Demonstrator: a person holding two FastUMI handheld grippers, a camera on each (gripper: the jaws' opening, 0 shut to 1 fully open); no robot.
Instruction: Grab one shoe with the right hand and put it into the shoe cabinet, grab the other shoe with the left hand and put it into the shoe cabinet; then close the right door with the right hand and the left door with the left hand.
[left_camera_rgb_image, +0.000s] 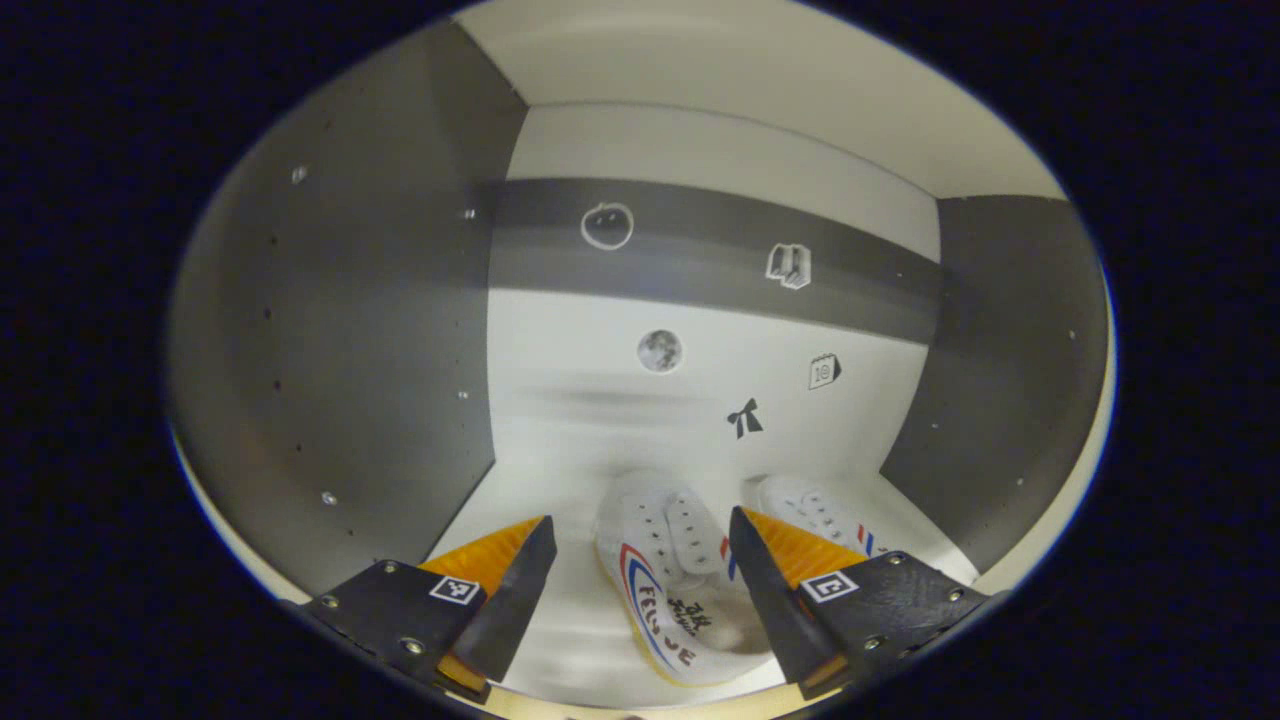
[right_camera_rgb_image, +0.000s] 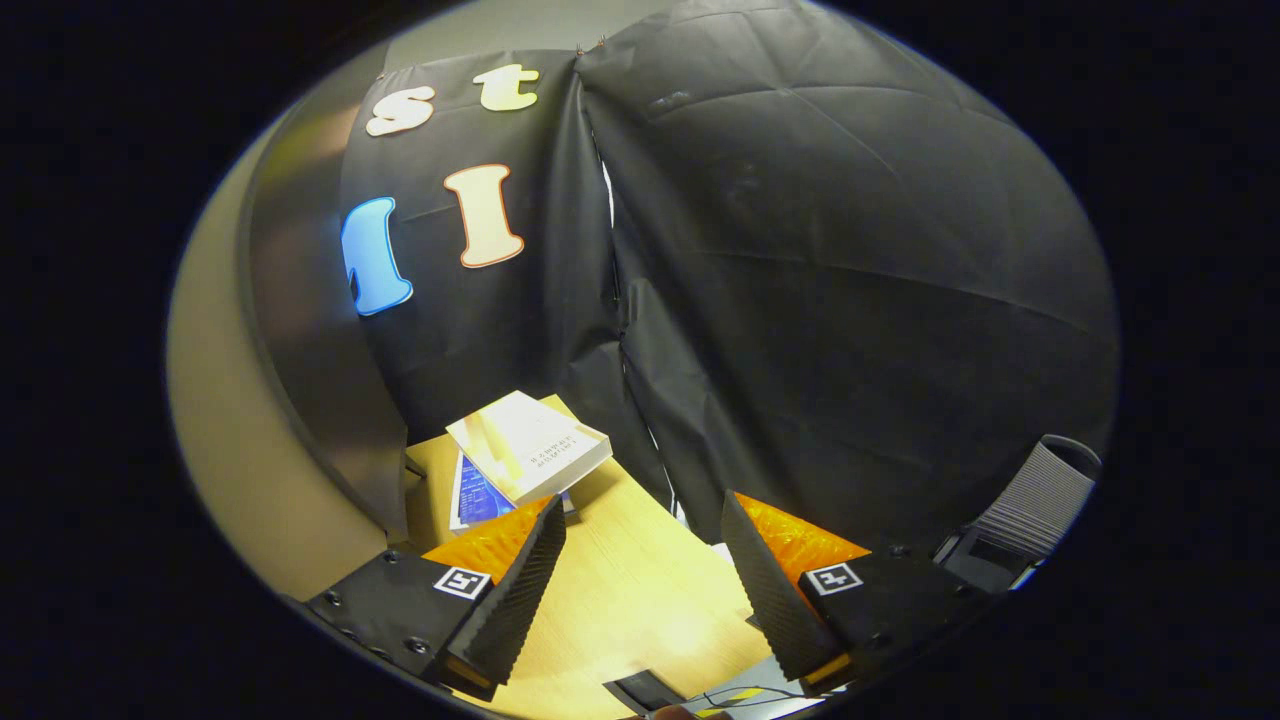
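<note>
In the left gripper view the left gripper (left_camera_rgb_image: 640, 580) faces into the grey-and-white shoe cabinet (left_camera_rgb_image: 330, 330), its fingers spread wide with nothing held; a white canvas shoe with red and blue stripes (left_camera_rgb_image: 665, 580) lies on the cabinet's white floor between them, touching neither; a second matching white shoe (left_camera_rgb_image: 822, 515) lies just beside it, partly hidden by one finger; small stickers dot the back panel (left_camera_rgb_image: 700, 340). In the right gripper view the right gripper (right_camera_rgb_image: 640, 575) hangs with fingers wide and empty above a pale wooden counter (right_camera_rgb_image: 640, 600); a white book (right_camera_rgb_image: 528, 445) rests on another, blue-covered book (right_camera_rgb_image: 478, 497) near the black cloth wall (right_camera_rgb_image: 850, 300).
</note>
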